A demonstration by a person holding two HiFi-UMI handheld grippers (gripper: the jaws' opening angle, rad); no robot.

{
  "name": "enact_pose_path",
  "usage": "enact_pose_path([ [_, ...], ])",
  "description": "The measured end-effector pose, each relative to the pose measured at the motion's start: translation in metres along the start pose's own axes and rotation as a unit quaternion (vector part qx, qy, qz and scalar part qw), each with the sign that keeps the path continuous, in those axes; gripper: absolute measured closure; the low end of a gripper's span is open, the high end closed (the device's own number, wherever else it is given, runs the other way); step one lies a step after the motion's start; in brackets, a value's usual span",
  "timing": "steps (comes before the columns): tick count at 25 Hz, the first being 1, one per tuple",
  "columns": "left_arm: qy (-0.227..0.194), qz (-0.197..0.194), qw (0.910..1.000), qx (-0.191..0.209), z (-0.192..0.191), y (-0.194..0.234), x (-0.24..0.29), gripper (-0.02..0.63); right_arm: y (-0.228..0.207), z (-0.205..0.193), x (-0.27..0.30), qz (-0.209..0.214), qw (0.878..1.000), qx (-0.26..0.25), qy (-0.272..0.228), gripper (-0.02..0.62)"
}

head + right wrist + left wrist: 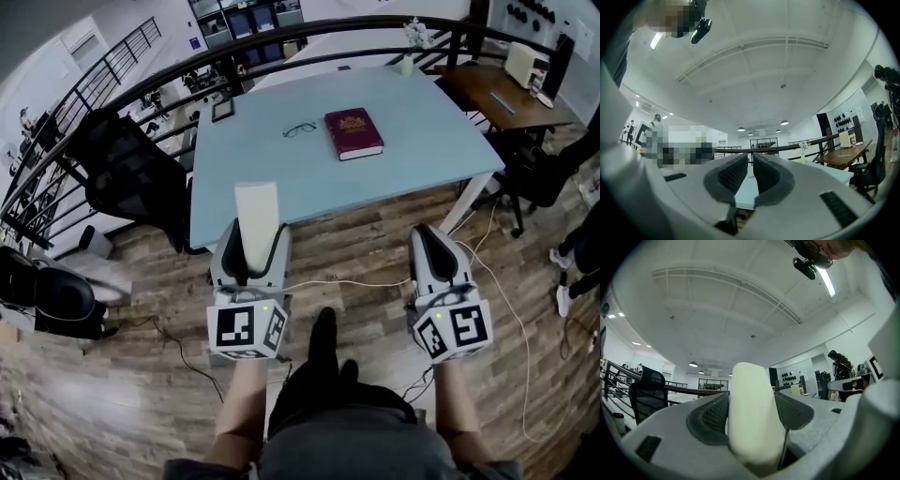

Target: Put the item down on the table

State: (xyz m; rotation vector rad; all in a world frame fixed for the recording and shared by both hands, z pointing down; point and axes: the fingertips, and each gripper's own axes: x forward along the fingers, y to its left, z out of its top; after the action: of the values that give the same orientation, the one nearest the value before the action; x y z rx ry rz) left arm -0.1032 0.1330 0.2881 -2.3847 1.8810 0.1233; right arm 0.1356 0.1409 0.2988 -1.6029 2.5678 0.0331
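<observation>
Step in hand: transport, with the release not yet begun. Your left tongs [255, 234] are clamped on the cream-white oblong block [256, 202]. It stands upright between the two dark ribbed pads and projects well beyond their tips. Your right tongs [744, 176] are drawn almost together with nothing between them.

In the head view the block is held in the air at the near edge of the pale blue rectangular counter [403, 159], not resting on it.

Next move, as judged:
1. Advance the left tongs over the bare near part of the counter, well apart from the dark red hardback book [352, 133] and the thin-framed spectacles [299, 129].
2. Lower until the block bears on the surface.
3. Open the tongs.
</observation>
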Motion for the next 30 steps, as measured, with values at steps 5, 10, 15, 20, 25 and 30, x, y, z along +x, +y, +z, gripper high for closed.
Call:
enact_pose_path([
  [5, 0.003, 0.002, 1.0, -0.007, -0.013, 0.015, 0.035, 0.301, -0.01, -0.01, 0.033, -0.001, 1.0, -0.001, 0.007, 0.565],
  [10, 0.005, 0.003, 0.9999, -0.012, -0.024, 0.029, 0.076, 0.301, -0.028, -0.018, 0.07, -0.007, 1.0, 0.0, 0.015, 0.565],
  [15, 0.011, 0.0, 0.9998, -0.016, -0.033, 0.049, 0.117, 0.301, -0.039, -0.026, 0.111, -0.013, 1.0, 0.003, 0.024, 0.565],
  [20, 0.016, -0.008, 0.9997, -0.018, -0.04, 0.063, 0.155, 0.301, -0.05, -0.031, 0.148, -0.022, 0.999, 0.004, 0.028, 0.565],
  [25, 0.019, -0.017, 0.9995, -0.017, -0.044, 0.076, 0.185, 0.301, -0.057, -0.032, 0.178, -0.03, 0.999, 0.004, 0.028, 0.565],
  [30, 0.02, -0.026, 0.9992, -0.021, -0.048, 0.091, 0.21, 0.301, -0.059, -0.034, 0.204, -0.04, 0.999, 0.003, 0.029, 0.565],
])
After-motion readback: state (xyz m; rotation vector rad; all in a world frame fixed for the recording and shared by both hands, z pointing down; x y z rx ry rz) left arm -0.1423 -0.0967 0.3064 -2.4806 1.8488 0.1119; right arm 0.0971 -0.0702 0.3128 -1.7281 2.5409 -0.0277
